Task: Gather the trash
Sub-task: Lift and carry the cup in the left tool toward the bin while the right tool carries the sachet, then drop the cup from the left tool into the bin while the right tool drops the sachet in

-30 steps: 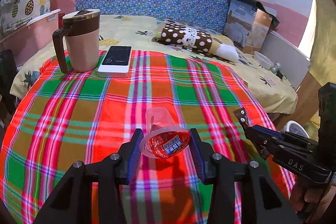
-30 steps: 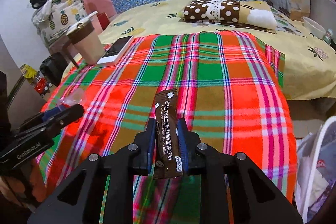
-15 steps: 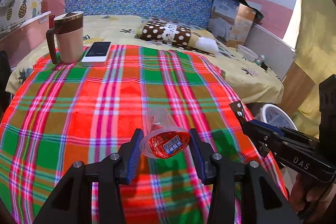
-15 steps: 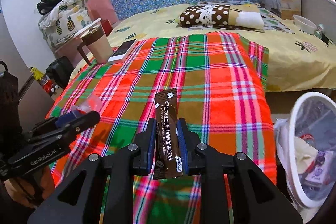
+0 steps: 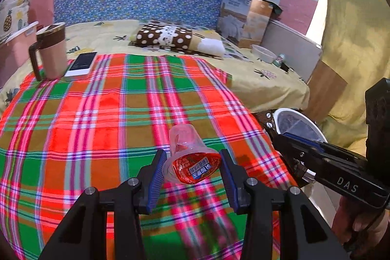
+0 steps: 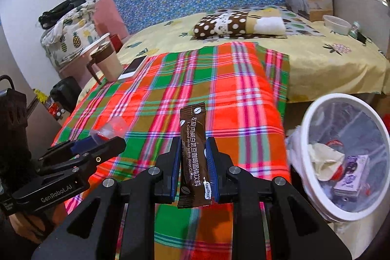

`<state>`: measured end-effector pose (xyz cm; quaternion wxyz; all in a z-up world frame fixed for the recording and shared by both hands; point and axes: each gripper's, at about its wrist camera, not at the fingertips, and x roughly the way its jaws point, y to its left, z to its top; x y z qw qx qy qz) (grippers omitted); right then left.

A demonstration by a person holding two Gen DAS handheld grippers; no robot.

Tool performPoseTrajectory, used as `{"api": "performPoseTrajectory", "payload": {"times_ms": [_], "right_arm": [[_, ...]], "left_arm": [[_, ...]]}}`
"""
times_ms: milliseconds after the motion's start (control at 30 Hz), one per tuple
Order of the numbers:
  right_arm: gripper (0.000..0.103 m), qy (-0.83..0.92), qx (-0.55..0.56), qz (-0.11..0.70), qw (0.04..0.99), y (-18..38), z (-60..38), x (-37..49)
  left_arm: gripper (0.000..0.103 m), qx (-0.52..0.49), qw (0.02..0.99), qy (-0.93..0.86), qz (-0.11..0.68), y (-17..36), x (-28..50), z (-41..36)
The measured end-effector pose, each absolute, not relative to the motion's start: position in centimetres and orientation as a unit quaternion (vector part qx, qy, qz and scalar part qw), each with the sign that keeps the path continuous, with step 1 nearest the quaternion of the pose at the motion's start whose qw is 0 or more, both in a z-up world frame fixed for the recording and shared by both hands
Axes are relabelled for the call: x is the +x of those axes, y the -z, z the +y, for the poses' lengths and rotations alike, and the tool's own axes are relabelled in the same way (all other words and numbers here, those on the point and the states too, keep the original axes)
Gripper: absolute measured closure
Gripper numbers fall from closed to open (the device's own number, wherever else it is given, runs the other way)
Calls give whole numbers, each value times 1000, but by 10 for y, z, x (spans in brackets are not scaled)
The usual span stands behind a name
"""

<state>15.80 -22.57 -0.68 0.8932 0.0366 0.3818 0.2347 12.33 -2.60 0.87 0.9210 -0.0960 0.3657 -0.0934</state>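
Left gripper [image 5: 192, 167] clamped on a clear cup [image 5: 187, 157], held above the plaid cloth [image 5: 97, 113]; right gripper [image 6: 193, 167] closed on a brown sachet [image 6: 193, 155]; white bin [image 6: 341, 155] seen beside the bed, trash inside.

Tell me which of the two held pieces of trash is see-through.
The clear plastic jelly cup with the red foil lid, clamped in the left gripper. The other piece, in the right gripper, is an opaque brown coffee sachet.
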Motion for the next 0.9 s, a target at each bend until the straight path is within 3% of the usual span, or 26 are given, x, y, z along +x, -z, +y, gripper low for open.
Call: {"api": "performPoseTrajectory", "payload": {"times_ms": [900], "right_arm": [[80,-59,129,384,913,27,-387,157]], "left_arm": [[59,-34,888,263,376,1,182,-211]]}}
